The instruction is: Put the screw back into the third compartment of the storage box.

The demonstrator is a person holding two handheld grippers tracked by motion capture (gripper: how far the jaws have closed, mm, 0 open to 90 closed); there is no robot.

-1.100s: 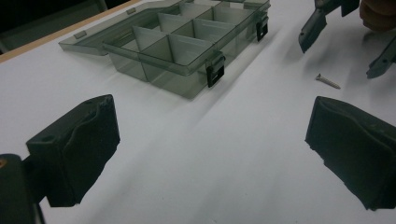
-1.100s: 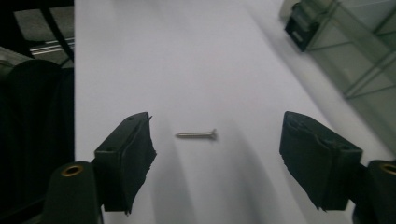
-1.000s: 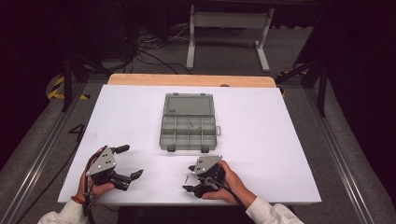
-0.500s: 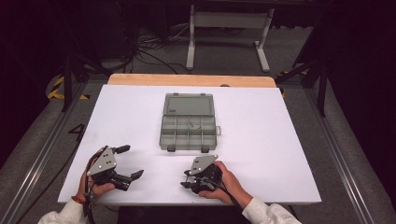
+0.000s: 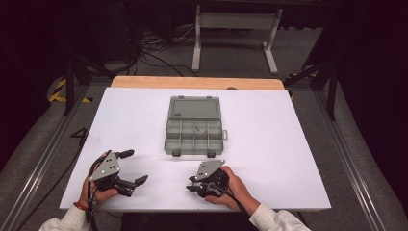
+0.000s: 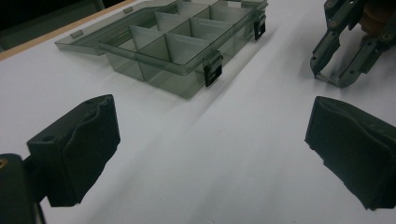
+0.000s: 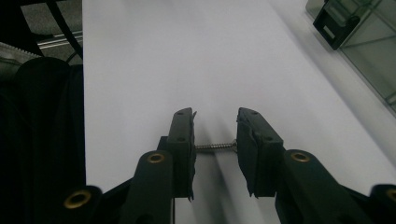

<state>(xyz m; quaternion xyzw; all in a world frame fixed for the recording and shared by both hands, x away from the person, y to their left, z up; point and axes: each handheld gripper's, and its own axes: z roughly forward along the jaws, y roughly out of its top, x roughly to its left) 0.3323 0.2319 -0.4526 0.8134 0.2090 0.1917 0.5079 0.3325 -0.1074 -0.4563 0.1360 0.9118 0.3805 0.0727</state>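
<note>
A clear grey compartment box lies open in the middle of the white table, lid flat at the far side; small dark pieces rest in one middle compartment. My right gripper sits low at the near edge, pointing left. Its jaws have just been closing, and a small silver screw spans crosswise between the two pads, touching both. My left gripper rests at the near left, jaws wide apart with bare table between them. The left gripper view also has the box and the right gripper farther off.
White sheet covers the table, with a wooden strip at the far edge. The box's black latch is at the upper right of the right gripper view. Cables and a metal stand lie on the floor beyond.
The right gripper's jaws have narrowed since the earlier frames. Both hands stay where they were, and the box has not moved.
</note>
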